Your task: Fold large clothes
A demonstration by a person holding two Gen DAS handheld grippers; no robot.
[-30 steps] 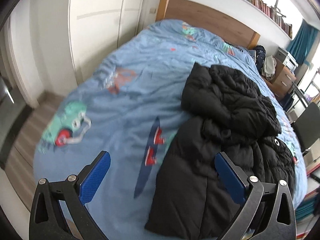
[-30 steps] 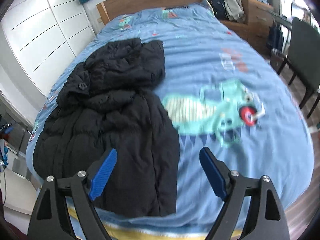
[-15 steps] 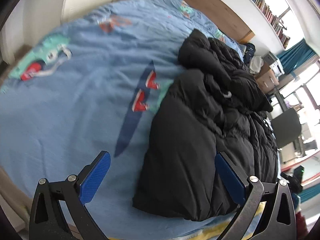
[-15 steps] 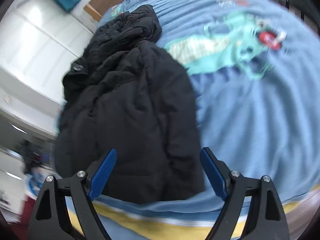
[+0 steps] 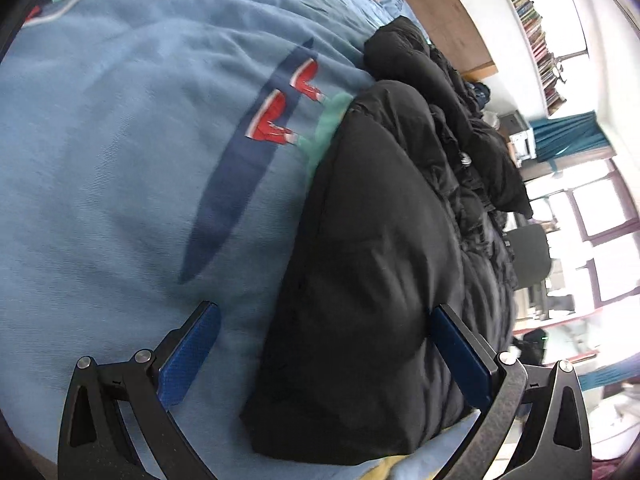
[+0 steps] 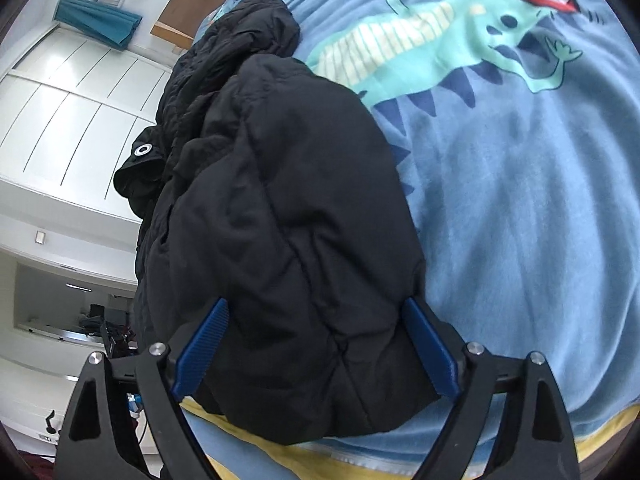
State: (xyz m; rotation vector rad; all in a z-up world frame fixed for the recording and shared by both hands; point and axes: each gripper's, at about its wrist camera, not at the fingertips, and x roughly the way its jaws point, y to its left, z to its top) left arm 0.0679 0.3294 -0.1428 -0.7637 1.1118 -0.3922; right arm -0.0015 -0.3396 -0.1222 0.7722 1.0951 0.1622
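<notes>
A black puffer jacket (image 5: 380,240) lies crumpled lengthwise on the blue cartoon-print bed cover (image 5: 120,160), its hem at the near edge of the bed. My left gripper (image 5: 324,312) is open low over the hem's left corner; one blue pad is over bare cover, the other over the jacket. In the right wrist view the jacket (image 6: 280,200) fills the middle. My right gripper (image 6: 315,304) straddles the hem's right part, its jaws opening, with the padded fabric between the pads but not pinched. The jacket's far end, with a snap button (image 6: 143,150), is bunched up.
A wooden headboard (image 5: 432,4) and bookshelf (image 5: 532,20) lie beyond the bed. A dark chair (image 5: 528,256) stands by the bright window on one side. White wardrobe doors (image 6: 60,100) flank the other side. A yellow sheet edge (image 6: 360,456) marks the bed's near rim.
Both grippers have dropped and tilted down toward the jacket's hem, which now sits between their fingers. The jacket has not moved.
</notes>
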